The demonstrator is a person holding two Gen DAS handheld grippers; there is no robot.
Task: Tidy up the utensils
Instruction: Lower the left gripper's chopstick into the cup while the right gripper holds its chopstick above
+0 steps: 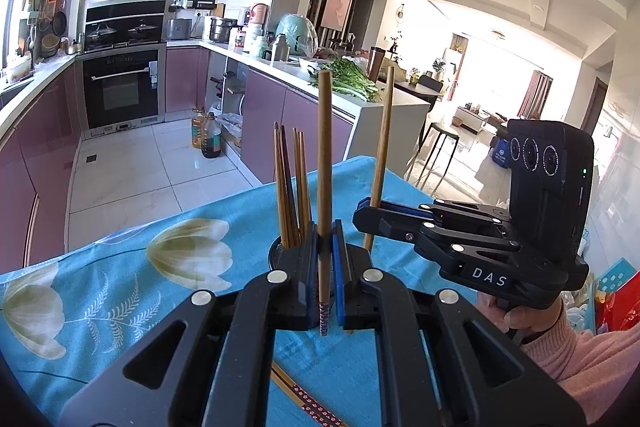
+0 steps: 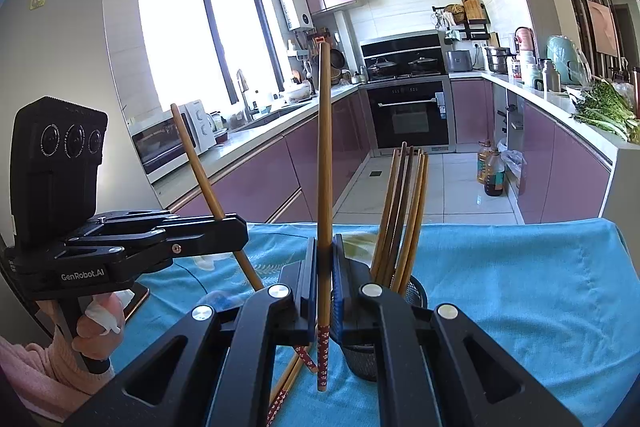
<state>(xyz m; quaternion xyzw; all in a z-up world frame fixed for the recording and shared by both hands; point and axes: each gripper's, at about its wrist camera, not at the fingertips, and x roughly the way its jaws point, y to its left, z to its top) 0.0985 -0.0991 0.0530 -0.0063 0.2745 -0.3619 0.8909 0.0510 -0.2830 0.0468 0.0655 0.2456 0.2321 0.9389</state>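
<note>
The left gripper [image 1: 327,259] has its jaws closed on one chopstick [image 1: 325,187]. The stick stands almost straight up between the blue pads, with its long plain end high above the jaws and its red patterned end poking out just below them.

The right gripper [image 2: 325,267] does the same thing — its jaws are closed tight on a second chopstick [image 2: 324,163], which also stands upright. The red flowered end hangs just under the jaws, above the cloth.

In the left view, the right gripper [image 1: 370,213] shows off to the right side of the left jaws, with its stick leaning a little. In the right view, the left gripper [image 2: 236,231] shows off to the left side of the right jaws, with its stick tilted. A hand [image 2: 100,323] in a pink sleeve holds that gripper's handle.

A black mesh holder [image 2: 412,307] sits just beside the right jaws, a bit to their right. In the left view the holder [image 1: 276,251] is just ahead of the left jaws, a bit to their left. A bunch of brown chopsticks [image 2: 400,211] stands in it, fanned out.

More loose chopsticks [image 2: 292,375] lie flat on the desk under the jaws — they rest on the blue flowered cloth [image 2: 520,287].
</note>
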